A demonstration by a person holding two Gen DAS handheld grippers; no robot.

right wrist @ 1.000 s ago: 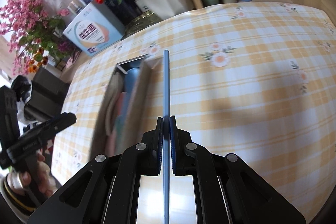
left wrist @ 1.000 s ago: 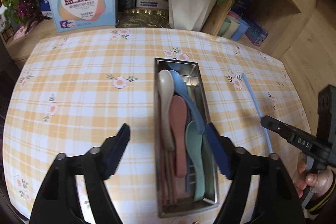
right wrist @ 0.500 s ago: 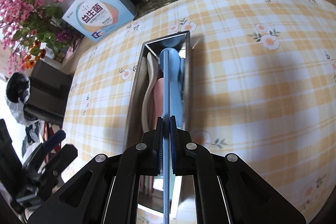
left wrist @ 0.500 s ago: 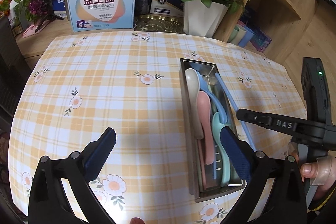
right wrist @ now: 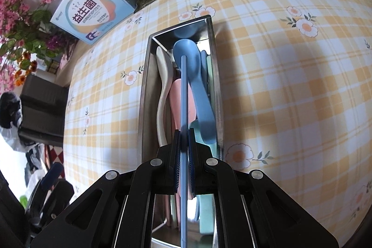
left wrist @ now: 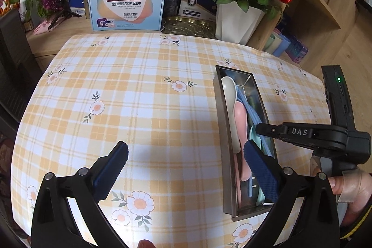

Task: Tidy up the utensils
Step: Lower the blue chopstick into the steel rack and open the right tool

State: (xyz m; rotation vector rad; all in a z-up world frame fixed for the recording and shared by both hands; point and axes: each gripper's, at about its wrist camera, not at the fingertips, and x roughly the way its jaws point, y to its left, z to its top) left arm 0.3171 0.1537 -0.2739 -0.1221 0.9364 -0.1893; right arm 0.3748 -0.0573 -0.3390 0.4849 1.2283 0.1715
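Fingers of the right gripper (right wrist: 183,150) are pinched tight on a thin blue chopstick (right wrist: 184,94), pads meeting it low centre of the right wrist view. Left gripper (left wrist: 186,169) stands wide, jaws just opened further, nothing between them but tablecloth; its right pad (left wrist: 260,173) overlaps the tray only in line of sight, lower right of the left wrist view.

Key relation: chopstick's long axis runs straight up the frame from the pads, parallel to the long axis of the steel tray (right wrist: 144,94), and lies over the tray's interior, roughly between its two long walls. Far tip ends over the bowl of the blue spoon (right wrist: 188,55), short of the far end wall. Whether the stick touches the spoons cannot be told; it appears held above them.

Tray contents: cream spoon (right wrist: 162,76) along the left wall, pink spoon (right wrist: 175,94) beside it, blue spoon toward the right, a green one (right wrist: 197,131) partly hidden under the fingers. Right hand is plainly the nearer and the only one loaded.

Judgement: step in hand is placing the chopstick; alignment looks good, so what remains is lowering and letting go. Room: tray is narrow and already crowded, so little sideways margin; the near end of the stick extends back past the fingers toward the bottom edge of the frame, and may overhang the near end wall. Open tablecloth (left wrist: 139,97) lies on both sides of the tray, free for withdrawal.
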